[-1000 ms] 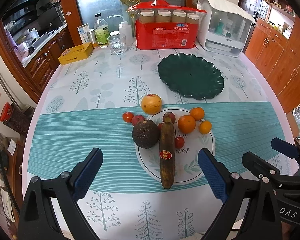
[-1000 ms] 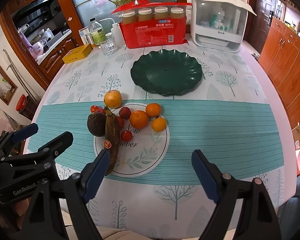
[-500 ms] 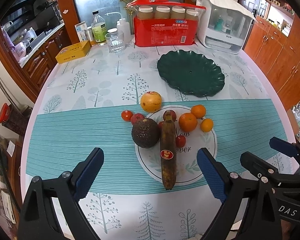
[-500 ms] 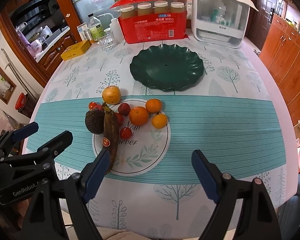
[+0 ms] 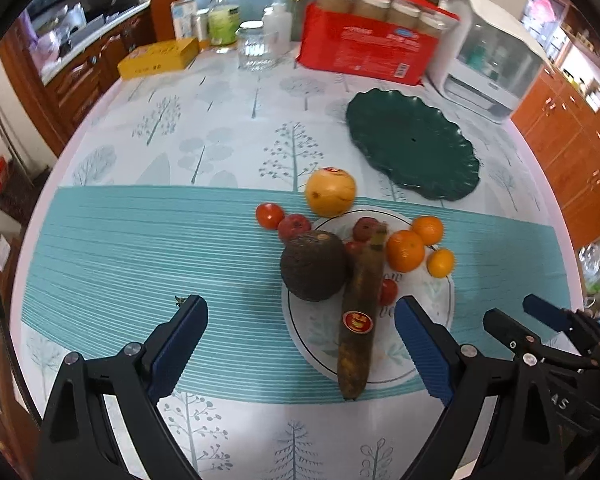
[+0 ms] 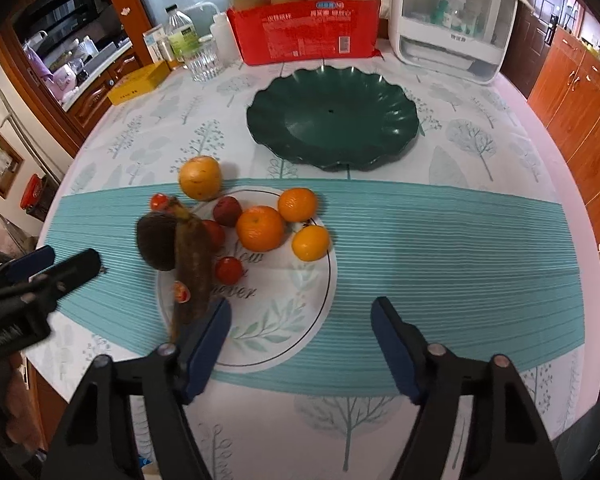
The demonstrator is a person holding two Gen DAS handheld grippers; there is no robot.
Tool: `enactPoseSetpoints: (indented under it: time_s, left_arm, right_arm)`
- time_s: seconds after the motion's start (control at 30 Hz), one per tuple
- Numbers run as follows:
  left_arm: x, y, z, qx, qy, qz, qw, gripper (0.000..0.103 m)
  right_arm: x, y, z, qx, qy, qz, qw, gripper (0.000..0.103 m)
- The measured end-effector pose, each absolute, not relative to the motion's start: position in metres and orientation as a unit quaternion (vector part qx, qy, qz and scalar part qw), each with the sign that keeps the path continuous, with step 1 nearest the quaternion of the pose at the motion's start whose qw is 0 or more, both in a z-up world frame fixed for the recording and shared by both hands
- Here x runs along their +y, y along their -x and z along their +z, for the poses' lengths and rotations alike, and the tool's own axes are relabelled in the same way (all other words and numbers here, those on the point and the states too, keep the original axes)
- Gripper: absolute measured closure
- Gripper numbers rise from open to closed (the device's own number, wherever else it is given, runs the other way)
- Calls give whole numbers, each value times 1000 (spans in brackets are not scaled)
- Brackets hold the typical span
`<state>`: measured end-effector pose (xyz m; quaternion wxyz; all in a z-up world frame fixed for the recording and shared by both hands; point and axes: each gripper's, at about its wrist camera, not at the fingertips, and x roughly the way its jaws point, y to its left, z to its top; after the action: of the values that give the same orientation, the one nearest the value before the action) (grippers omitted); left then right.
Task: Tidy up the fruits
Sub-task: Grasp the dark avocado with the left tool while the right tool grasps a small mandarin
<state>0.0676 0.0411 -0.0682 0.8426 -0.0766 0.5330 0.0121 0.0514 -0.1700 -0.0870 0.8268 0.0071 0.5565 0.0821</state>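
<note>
since the earlier frames both wrist views have closed in on the fruit pile and the left view has swung a little, so the pile sits larger and the green dish lies further right in it; no fruit has shifted. left gripper (image 5: 300,332): jaws spread wide, nothing between them, held above the tablecloth (image 5: 140,240) with the brown banana (image 5: 358,320) lying lengthwise in the gap ahead. right gripper (image 6: 302,336): jaws likewise spread and empty, its left pad just beside the banana's near end. outward from the jaws: avocado (image 5: 313,266) touching the banana's left flank; three mandarins (image 6: 260,228) grouped on the printed round mat (image 6: 284,320); several small red fruits (image 6: 229,270) tucked around the banana; a yellow-orange apple-like fruit (image 5: 330,192) at the mat's far edge. beyond, well apart from the pile, the dark green scalloped dish (image 6: 332,120) holds nothing. judged step: approach before a first pick, no fruit yet moved to the dish. next move likely calls for lowering one gripper onto a single fruit; the banana looks soft and overripe, so a light squeeze across its middle, and care not to nudge the avocado or roll the mandarins.
</note>
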Motion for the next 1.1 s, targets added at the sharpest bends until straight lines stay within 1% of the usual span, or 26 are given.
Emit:
enactPoseSetpoints:
  time_s: [0.07,0.3,0.4,0.5,0.57,0.63,0.8,1.1]
  left_arm:
    - [46,-71,-77,535,85,13,841,9]
    - [46,-93,-109,541,95,9,835,10]
    - [46,-103,-119,543,105,3,833,12]
    - [46,-110,-126,543,113,5,832,12]
    - [46,-115,-130,543,116,7,831,15]
    - [47,-118,-133,545,120,1,830,22]
    - [49,-127,-144,556,136,-7,820,31]
    - [51,-137,-158,572,172,-28,801,31]
  right_arm:
    - [-172,-59,-98,561,-10,83,824,37]
    - [-180,-83,-132,566,-28,89,819,41]
    - [-181,-91,-143,568,-34,97,816,43]
    - [-182,-98,-151,569,-41,104,814,44]
    - [-182,-102,-155,569,-46,110,814,48]
    - [-182,-104,-155,565,-46,115,816,50]
    - [-179,-111,-161,564,-34,122,816,57]
    - [-174,-117,-166,566,-30,137,813,58]
